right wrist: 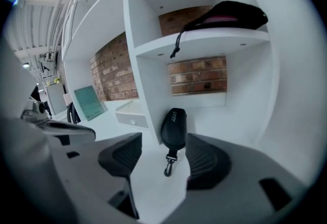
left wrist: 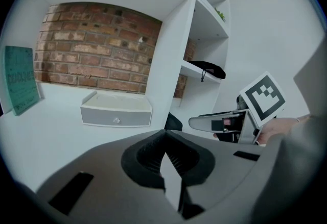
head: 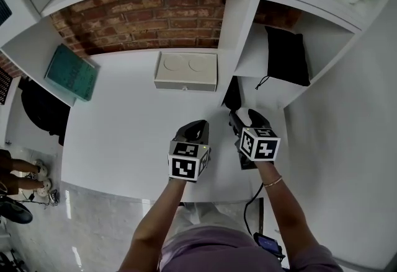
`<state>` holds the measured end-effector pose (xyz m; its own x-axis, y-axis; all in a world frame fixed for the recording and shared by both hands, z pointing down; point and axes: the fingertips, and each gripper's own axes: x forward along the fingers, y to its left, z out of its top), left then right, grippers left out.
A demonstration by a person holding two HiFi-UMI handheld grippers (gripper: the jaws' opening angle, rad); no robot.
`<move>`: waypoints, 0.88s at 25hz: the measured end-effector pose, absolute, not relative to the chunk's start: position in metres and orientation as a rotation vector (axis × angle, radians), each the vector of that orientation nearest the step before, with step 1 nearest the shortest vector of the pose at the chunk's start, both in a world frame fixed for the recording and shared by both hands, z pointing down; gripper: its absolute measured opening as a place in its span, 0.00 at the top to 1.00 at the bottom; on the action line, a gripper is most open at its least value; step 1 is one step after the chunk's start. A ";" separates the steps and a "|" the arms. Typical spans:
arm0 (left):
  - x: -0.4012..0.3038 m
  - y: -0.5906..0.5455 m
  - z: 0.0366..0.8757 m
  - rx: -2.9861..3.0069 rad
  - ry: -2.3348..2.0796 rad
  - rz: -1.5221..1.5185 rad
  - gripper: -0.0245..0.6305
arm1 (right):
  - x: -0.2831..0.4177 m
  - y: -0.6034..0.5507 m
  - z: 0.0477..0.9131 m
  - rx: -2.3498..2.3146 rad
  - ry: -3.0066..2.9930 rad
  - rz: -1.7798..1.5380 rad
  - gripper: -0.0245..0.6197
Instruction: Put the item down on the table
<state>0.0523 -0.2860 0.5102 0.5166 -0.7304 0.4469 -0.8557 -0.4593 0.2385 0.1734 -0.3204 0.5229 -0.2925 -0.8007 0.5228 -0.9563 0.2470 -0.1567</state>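
A black zip case (right wrist: 173, 128) with a small metal clip (right wrist: 168, 166) lies on the white table (head: 124, 134), its far end against the shelf's upright divider; in the head view the case (head: 232, 96) shows just beyond my right gripper (head: 239, 118). My right gripper (right wrist: 161, 147) stands open, drawn back from the case, with only bare table between its pads. My left gripper (head: 197, 123) hovers to the left over the table, shut with nothing in it (left wrist: 164, 136). From the left gripper view the case (left wrist: 173, 123) and the right gripper (left wrist: 225, 121) are seen side-on.
A white drawer box (head: 186, 70) sits at the back under the brick wall. A teal book (head: 71, 72) leans at the left. A black pouch (head: 287, 56) lies on the low shelf at right. The divider (head: 239, 35) stands between the two bays.
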 end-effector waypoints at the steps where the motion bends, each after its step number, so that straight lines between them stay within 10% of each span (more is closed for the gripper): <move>1: 0.052 -0.284 0.510 2.328 -1.298 0.391 0.96 | 0.171 -0.316 0.520 1.622 -2.199 0.655 0.54; 22: 0.015 -0.249 0.505 2.343 -1.297 0.390 0.96 | 0.140 -0.218 0.473 1.670 -2.263 0.639 0.79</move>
<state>0.0151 -0.2491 0.5054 0.5224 -0.7302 0.4403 -0.8520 -0.4687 0.2334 0.1398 -0.2185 0.4731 -0.3075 -0.8373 0.4521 -0.9501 0.2439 -0.1947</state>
